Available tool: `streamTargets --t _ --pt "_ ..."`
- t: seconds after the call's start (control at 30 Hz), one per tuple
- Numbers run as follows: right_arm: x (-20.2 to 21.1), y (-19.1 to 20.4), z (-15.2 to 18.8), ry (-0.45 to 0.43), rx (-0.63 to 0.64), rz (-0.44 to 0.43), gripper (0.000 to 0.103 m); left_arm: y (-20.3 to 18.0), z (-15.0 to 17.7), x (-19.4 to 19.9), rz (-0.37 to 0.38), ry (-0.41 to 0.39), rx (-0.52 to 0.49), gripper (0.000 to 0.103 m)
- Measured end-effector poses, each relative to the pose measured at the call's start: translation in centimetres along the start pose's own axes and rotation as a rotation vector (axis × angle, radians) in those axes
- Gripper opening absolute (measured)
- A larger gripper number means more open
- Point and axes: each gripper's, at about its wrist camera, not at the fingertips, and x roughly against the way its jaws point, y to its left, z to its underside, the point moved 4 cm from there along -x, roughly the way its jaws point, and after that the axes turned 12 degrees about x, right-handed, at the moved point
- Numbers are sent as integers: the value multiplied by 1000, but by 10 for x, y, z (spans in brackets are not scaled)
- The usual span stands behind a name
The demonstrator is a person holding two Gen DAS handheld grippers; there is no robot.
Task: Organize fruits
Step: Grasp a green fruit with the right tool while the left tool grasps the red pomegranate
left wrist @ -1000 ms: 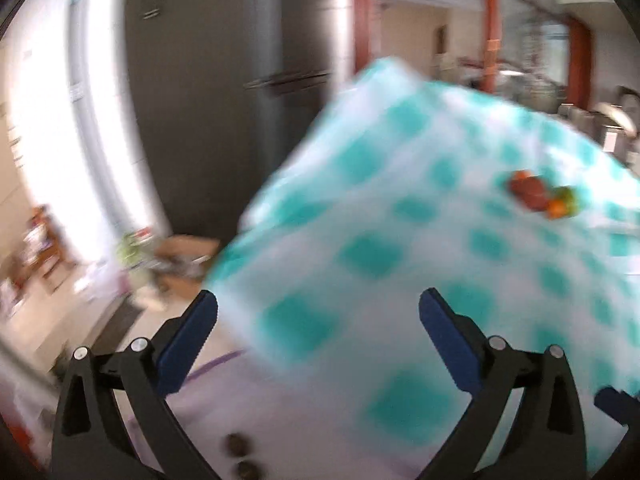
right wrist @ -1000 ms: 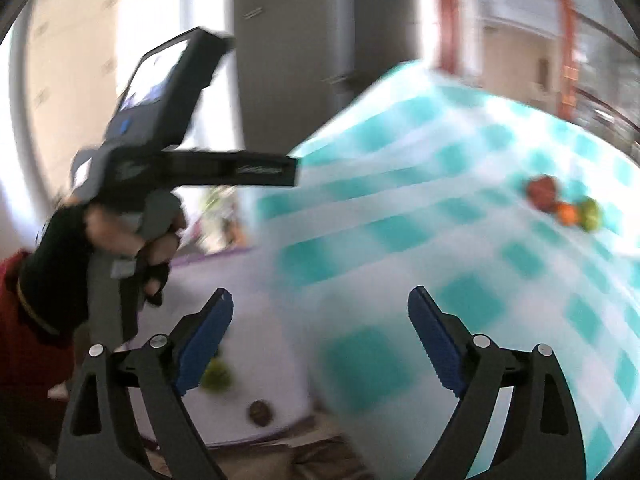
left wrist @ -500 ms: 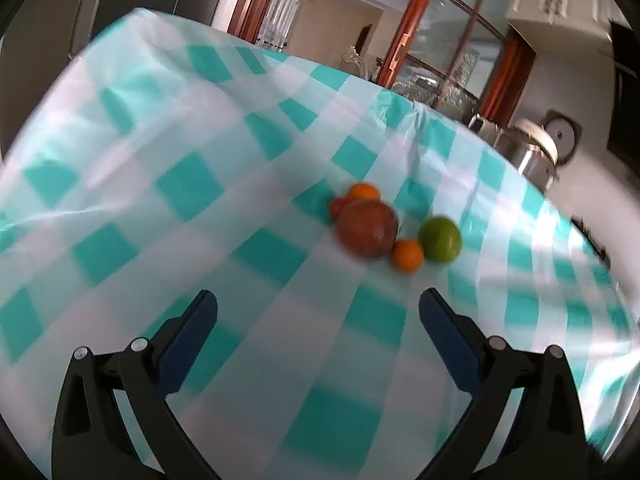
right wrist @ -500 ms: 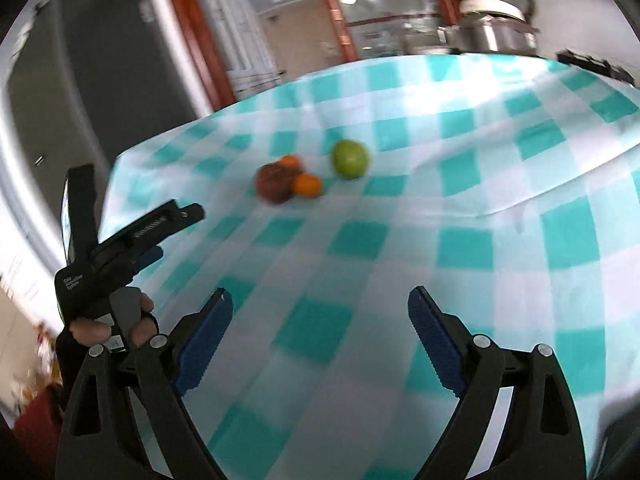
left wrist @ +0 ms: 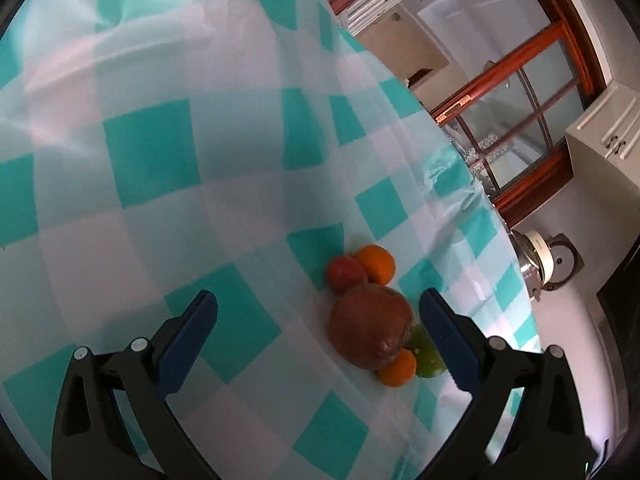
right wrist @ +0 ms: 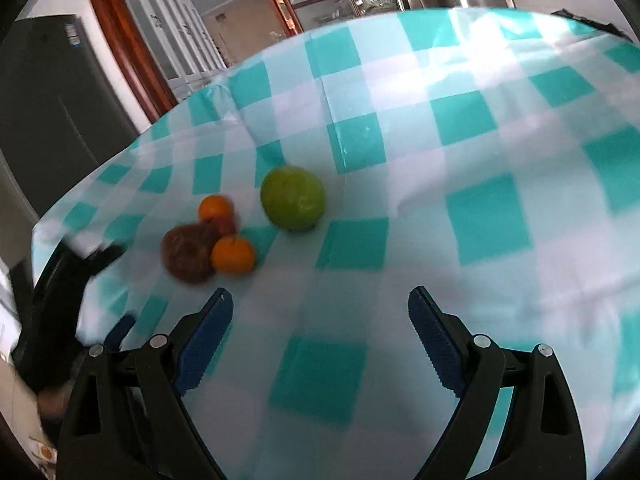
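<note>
- A second ago both cameras saw the room and a blurry edge of the table. Now both look down at the fruit, so both grippers have come in close.
- I think this means the picking is about to start. No fruit has been moved yet.
- The fruit sits in 1 small pile on the checked tablecloth [right wrist: 472, 128].
- The big brown fruit [left wrist: 370, 326] touches a small red fruit [left wrist: 346, 273] and an orange [left wrist: 376, 264] behind it.
- Another orange [right wrist: 233, 255] leans on the brown fruit. The green apple [right wrist: 292, 198] sits just beside the pile.
- The left gripper [left wrist: 318, 334] is spread wide and holds nothing. The brown fruit sits between its tips, nearer the right one. I cannot tell if it touches.
- The right gripper [right wrist: 320, 328] is spread wide too and holds nothing. It hovers near the pile, touching no fruit.
</note>
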Motion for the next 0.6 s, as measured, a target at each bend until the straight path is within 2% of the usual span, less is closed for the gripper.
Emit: streamTargets --t 0.2,0.47,0.53,0.6 --pt "-54 14 -42 6 52 21 87 -9 7 -5 -14 9 -64 101" --pt "-107 20 -63 97 160 62 87 -23 23 -13 -43 49 -184 101" --pt "-113 17 -65 119 170 66 87 -28 30 -14 -55 71 -239 101" --pt "-117 13 -65 134 176 53 82 -38 43 -15 -64 93 -335 101"
